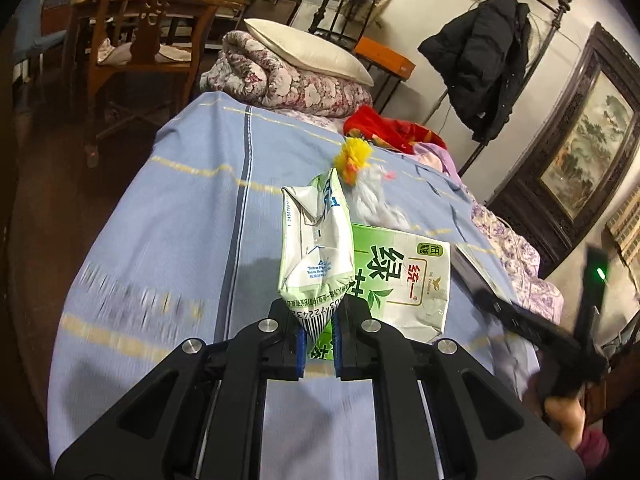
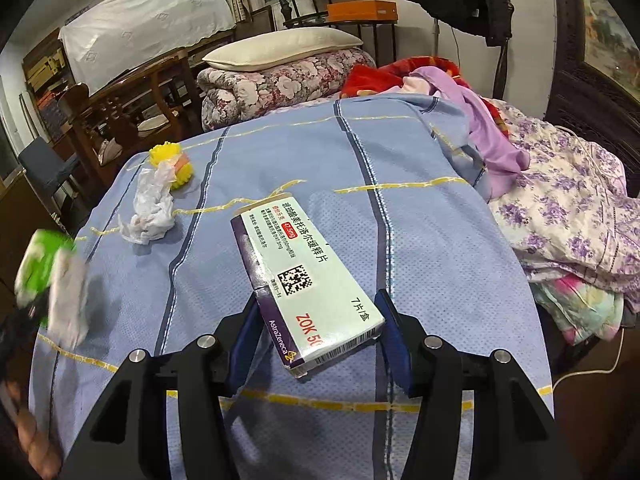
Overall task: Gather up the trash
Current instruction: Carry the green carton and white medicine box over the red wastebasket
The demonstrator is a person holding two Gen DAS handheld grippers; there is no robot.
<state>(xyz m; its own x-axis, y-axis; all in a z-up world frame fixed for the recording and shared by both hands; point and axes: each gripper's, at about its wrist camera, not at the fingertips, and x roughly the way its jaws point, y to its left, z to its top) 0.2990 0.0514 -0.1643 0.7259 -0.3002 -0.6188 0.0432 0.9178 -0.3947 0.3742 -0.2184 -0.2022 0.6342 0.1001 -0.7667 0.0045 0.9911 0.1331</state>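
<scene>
- Crushed green tea carton (image 1: 316, 248) pinched at its bottom corner in the left tongs (image 1: 319, 344), pads clamped tight on the flattened end; carton sticks up and away from the jaws, lifted above the bed (image 1: 180, 208).
- Same carton shows as a green-white blur at the left edge of the right wrist view (image 2: 48, 276).
- Medicine box (image 2: 308, 280), white top with purple side, sits between the right tongs (image 2: 320, 340) jaws, its near end angled; jaws about half open with the blue pads right at the box's sides, firm contact hard to tell.
- Crumpled white tissue (image 2: 150, 212) lies on the blue striped sheet, up left of the medicine box, well apart from it.
- Yellow spiky ball (image 2: 172, 160) just behind the tissue, touching it.
- Behind: rolled floral quilt (image 2: 280, 80) with a cream pillow (image 2: 280, 50) on top, red blanket (image 2: 372, 76), lilac cloth (image 2: 492, 132), purple-flowered bedding (image 2: 568, 208) on the right.
- Black jacket (image 1: 484, 56) hangs by the wall; wooden chair (image 1: 136, 52) left of the bed.
- Person's hand (image 1: 564, 416) on the right gripper's handle, lower right in left wrist view.
</scene>
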